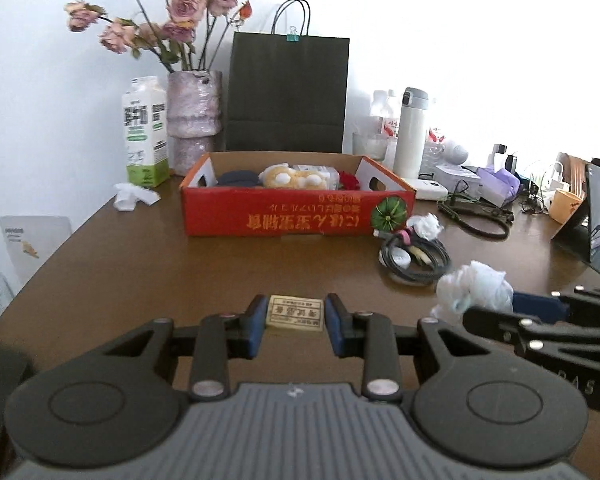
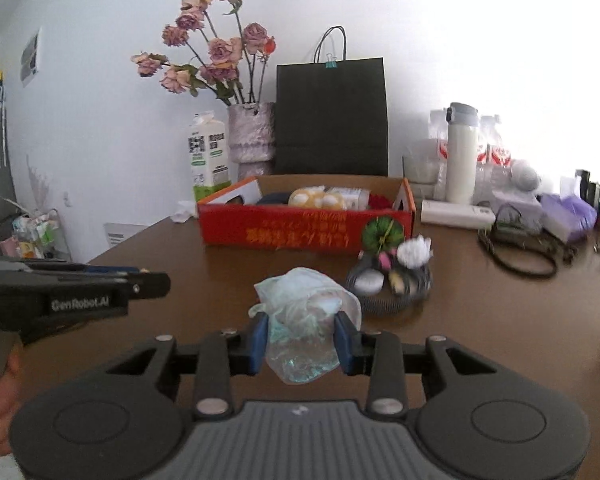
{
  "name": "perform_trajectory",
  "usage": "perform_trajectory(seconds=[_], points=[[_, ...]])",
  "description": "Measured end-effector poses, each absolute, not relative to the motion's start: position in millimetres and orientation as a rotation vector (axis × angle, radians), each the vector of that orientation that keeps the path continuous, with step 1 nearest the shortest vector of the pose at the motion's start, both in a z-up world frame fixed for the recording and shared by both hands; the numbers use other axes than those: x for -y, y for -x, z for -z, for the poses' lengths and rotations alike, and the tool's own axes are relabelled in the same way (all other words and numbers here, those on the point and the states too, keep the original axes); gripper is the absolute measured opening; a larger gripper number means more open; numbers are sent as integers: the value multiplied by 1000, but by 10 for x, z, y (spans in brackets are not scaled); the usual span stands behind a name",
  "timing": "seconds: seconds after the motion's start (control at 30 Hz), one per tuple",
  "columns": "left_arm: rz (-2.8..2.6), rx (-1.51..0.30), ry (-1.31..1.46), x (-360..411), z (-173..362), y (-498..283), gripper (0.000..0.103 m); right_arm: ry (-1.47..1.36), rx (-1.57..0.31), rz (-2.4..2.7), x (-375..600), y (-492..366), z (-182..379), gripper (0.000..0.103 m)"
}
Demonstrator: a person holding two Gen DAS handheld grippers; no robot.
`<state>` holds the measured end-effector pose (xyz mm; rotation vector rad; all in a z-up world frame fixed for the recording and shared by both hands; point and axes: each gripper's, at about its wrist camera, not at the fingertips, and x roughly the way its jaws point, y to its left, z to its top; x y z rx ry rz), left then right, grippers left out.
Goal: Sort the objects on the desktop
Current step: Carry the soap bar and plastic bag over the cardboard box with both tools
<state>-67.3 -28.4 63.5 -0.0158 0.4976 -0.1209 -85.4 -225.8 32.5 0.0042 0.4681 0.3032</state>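
Left gripper clamped on small beige labelled eraser-like block; right gripper clamped on crumpled translucent plastic bag. Open red cardboard box straight ahead across brown desk, probably drop target.

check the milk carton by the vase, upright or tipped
Upright. The milk carton stands on its base on the table beside the vase, gabled top pointing up.

place: home desk | signs: flower vase; milk carton; thermos

Black tongs with blue pads, silver screws, grey ribbed housing, white "GenRobot.AI" lettering
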Motion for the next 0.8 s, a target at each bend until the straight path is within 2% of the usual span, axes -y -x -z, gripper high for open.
perform_trajectory(seconds=[0.43,0.8], points=[[144,-473,31,298,-637,1485,32,-9,-461,-309,2184,1663,-275,34],[158,-428,66,178,-758,1478,32,-40,-411,-282,2246,1652,-397,34]])
